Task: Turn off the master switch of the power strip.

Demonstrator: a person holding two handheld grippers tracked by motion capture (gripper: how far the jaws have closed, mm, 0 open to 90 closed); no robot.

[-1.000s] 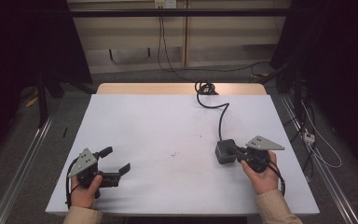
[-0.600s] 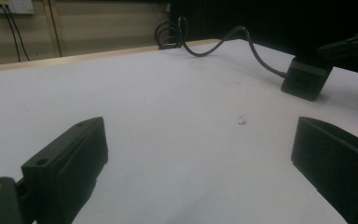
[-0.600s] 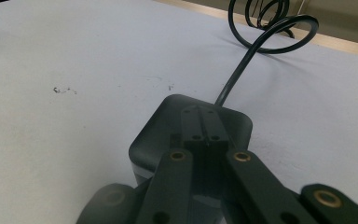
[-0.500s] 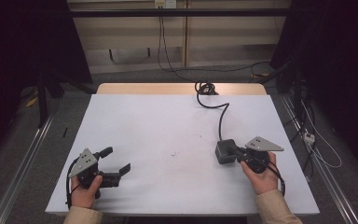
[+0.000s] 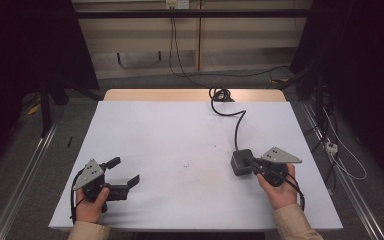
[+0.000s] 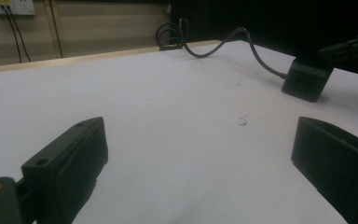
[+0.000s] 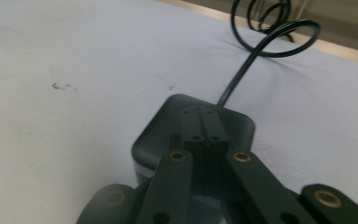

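White sheeting covers the bench (image 5: 180, 135), with a strip of bare wood along its far edge. The left hand-held gripper (image 5: 125, 171) sits near the front left corner, its jaws spread wide with nothing between them; in the left gripper view only bare white surface lies between the two black jaws. The right hand-held gripper (image 5: 252, 162) is near the front right, its jaws drawn close together over a black box (image 5: 241, 161) that rests on the bench; whether they pinch it I cannot tell. A black cable (image 5: 238, 122) runs from the box to a coil (image 5: 220, 93) at the far edge. Between the two grippers the middle of the bench is open apart from a small smudge (image 5: 186, 164).
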